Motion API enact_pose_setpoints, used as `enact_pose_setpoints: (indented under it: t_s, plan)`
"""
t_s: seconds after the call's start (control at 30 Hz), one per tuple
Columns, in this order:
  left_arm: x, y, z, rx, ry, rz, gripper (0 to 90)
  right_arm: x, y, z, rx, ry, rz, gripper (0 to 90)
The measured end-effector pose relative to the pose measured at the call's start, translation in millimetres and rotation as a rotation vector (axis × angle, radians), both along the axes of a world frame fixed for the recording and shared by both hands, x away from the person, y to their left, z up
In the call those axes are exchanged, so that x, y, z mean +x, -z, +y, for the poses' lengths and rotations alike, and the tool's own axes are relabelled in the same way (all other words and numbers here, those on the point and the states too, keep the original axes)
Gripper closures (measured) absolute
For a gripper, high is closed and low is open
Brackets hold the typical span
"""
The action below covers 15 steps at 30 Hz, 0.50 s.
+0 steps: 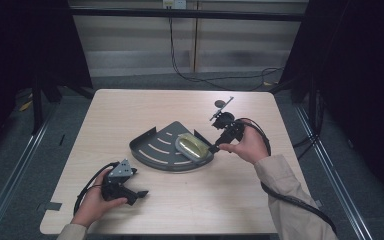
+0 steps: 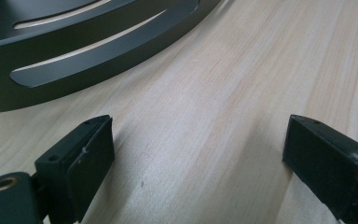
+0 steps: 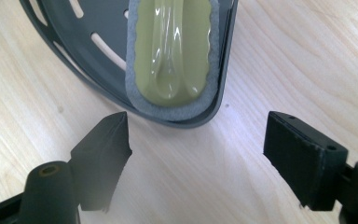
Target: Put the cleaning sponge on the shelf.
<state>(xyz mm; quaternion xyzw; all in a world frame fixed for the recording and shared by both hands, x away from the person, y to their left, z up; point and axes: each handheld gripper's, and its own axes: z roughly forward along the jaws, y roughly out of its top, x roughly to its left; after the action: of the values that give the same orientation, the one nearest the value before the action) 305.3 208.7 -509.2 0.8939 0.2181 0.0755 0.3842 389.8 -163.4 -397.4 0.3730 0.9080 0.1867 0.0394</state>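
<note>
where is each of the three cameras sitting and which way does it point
High view: above the person's side, looking forward and down on the table; both forearms, the left gripper and right gripper show.
Left gripper view: rides the left gripper, looking along open jaws at the tabletop and the dark slotted tray.
Right gripper view: rides the right gripper, open jaws facing the tray's corner and the green scrubber in it.
Shared: tray and tabletop show in all three views.

The left gripper [image 2: 198,154] sits low over the pale wooden table [image 2: 242,93], its two black jaws spread wide with only bare wood between them. Beyond them, at upper left, the curved rim of a dark slotted tray [image 2: 74,60] rests on the tabletop, apart from the jaws
</note>
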Motion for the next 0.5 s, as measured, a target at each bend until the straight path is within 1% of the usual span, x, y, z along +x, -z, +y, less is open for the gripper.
enact_pose_setpoints:
  t_s: [0.17, 0.5]
  plan:
    - [0.0, 0.0, 0.0, 0.000, 0.000, 0.000, 8.4, -10.8, 3.6, -10.2, 0.012, -0.005, -0.003, 22.2]
    - [0.0, 0.0, 0.0, 0.000, 0.000, 0.000, 8.4, -21.9, 10.6, -27.3, 0.009, -0.020, -0.005, 21.8]
